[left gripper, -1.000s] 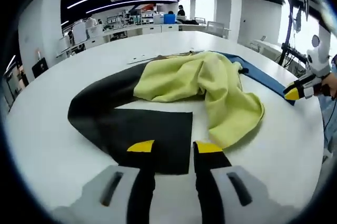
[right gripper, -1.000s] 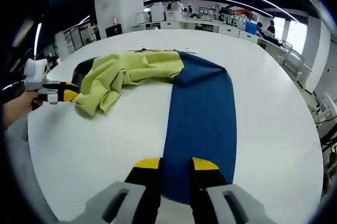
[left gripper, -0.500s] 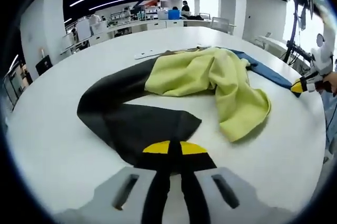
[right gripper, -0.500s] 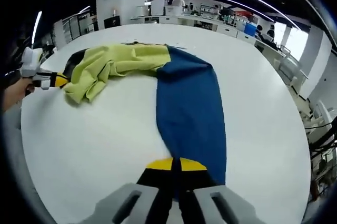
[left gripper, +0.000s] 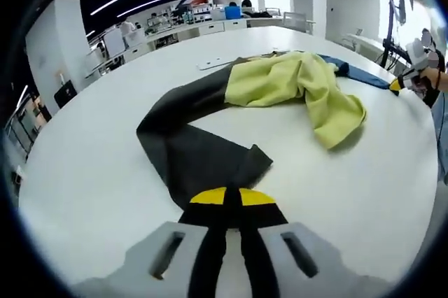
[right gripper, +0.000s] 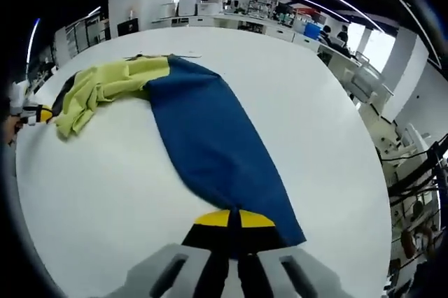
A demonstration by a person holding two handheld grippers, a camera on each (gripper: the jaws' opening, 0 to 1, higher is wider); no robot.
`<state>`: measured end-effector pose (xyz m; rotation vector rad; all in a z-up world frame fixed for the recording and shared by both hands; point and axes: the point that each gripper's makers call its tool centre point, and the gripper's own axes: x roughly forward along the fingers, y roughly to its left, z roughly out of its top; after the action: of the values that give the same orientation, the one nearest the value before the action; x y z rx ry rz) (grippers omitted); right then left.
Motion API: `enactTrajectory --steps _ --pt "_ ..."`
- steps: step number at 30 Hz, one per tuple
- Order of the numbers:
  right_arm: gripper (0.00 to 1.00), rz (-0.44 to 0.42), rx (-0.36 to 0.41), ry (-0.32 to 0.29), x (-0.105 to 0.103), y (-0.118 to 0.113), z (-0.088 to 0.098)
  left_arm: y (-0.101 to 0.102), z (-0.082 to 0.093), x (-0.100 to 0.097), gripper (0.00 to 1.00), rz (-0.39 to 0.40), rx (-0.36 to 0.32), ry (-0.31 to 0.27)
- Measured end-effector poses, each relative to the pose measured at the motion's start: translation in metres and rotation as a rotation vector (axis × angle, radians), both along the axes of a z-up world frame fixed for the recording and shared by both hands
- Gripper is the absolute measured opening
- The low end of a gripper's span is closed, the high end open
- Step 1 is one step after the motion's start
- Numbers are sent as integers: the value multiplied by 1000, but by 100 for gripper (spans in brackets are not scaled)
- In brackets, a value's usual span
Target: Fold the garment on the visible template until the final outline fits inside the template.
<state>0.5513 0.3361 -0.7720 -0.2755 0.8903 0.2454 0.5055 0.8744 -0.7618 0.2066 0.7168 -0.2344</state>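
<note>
1. Left hand-held gripper (left gripper: pixel 232 195) has its yellow-tipped jaws pressed together, clamped on the near end of the black leg (left gripper: pixel 187 145) of the garment.
2. Right hand-held gripper (right gripper: pixel 229 218) is likewise closed tight — its jaws pinch the near hem of the blue leg (right gripper: pixel 213 150).
3. The garment lies on the white round tabletop (left gripper: pixel 91 172), its two legs spread apart, each one's long axis running from a gripper away toward the far side of the tabletop.
4. In the left gripper view the black leg runs up and to the right from the jaws, with a bend partway, to a yellow-green bunched part (left gripper: pixel 301 87) lying over the garment's far end.
5. In the right gripper view the blue leg lies flat and stretches up and to the left to the same yellow-green bunched part (right gripper: pixel 105 87).
6. At the right edge of the left gripper view the right gripper appears (left gripper: pixel 400 84), held by a hand (left gripper: pixel 435 81), at the end of a thin strip of the blue leg.
7. At the left edge of the right gripper view the left gripper's yellow tip (right gripper: pixel 43 113) sits just beside the yellow-green cloth.
8. Desks, shelves and pillars stand well beyond the tabletop — details there are too small to tell.
</note>
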Motion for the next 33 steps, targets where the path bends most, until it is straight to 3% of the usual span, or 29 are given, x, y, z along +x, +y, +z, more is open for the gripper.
enactTrajectory --steps 6,14,25,28,29,31,33 --pt "0 -19 -18 -3 11 -21 2 16 2 -5 2 31 7 4" --pt "0 -28 -49 -9 24 -32 4 36 4 -11 2 56 15 9" --pt "0 -41 -62 -4 35 -45 4 39 4 -16 2 54 33 24" --pt "0 -44 -39 -7 35 -45 5 39 5 -15 4 59 34 24" --pt "2 -60 1 -25 36 -42 8 41 7 -15 7 79 36 19" --pt "12 -117 92 -56 38 -38 12 42 11 -14 17 98 37 2" --pt "22 -131 120 -62 35 -36 16 39 17 -11 25 118 -15 -29"
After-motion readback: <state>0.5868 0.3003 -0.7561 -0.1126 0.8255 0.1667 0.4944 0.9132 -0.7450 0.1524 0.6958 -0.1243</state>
